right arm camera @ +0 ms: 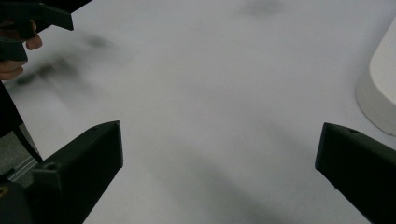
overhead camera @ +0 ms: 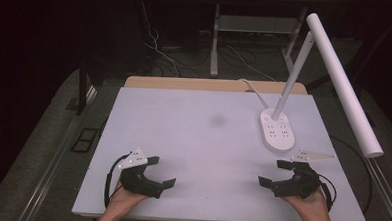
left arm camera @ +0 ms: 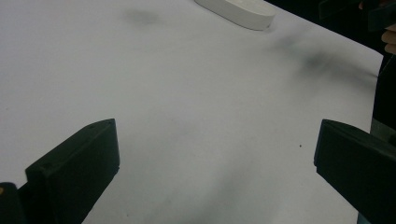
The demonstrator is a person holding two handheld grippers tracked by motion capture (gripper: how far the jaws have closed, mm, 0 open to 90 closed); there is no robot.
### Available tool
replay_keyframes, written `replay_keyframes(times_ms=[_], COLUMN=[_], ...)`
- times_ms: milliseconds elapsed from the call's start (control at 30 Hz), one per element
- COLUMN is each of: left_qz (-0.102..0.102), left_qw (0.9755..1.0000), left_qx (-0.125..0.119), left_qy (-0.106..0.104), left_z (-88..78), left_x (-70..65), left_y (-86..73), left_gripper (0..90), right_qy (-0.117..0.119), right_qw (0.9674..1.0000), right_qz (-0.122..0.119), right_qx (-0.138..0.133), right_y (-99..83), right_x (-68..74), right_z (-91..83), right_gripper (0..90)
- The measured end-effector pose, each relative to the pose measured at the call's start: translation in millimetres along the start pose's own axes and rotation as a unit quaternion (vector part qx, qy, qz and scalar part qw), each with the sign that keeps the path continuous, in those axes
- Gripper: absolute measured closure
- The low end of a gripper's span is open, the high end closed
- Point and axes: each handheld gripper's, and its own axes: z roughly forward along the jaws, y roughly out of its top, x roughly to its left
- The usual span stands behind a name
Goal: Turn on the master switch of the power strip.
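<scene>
High view: both claws parked, nothing in hand

Left claw (overhead camera: pixel 157 175) and right claw (overhead camera: pixel 275 174) rest at the near edge of the white tabletop (overhead camera: pixel 202 141), jaws spread wide, holding nothing. Desk lamp base (overhead camera: pixel 277 130) stands just beyond the right claw, apart from it. Judged a starting pose; next move likely a short forward reach by the right claw toward the lamp.

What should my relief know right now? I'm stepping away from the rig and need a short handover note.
Left tongs: open, empty, low over the near left of the table.
Right tongs: open, empty, at the near right, just in front of the lamp.
The lamp stands at the right, its arm leaning out past the table's right edge.
Done: nothing gripped or touched.
Left: probably the lamp; the right tongs are nearest it.
</scene>
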Motion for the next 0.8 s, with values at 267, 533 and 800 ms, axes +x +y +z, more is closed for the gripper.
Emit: replay_keyframes(times_ms=[267, 533, 800], left_qz=[-0.001, 0.000, -0.003], left_qw=[1.0000, 1.0000, 1.0000], left_qx=[0.001, 0.003, 0.001], left_qy=[0.001, 0.001, -0.001], left_z=[0.1, 0.3, 0.2], left_x=[0.2, 0.2, 0.0], left_y=[-0.2, -0.4, -0.6], left_gripper=[0.0, 0.0, 0.0], right_qy=[-0.001, 0.000, -0.005], right_qw=[1.0000, 0.9998, 0.9996], right_qz=[-0.005, -0.010, -0.021], right_qx=[0.008, 0.017, 0.018], right_y=[10.2, 21.3, 36.8], right_x=[-1.9, -5.2, -8.6], right_z=[2.3, 3.6, 3.0], right_gripper=[0.4, 0.4, 0.4])
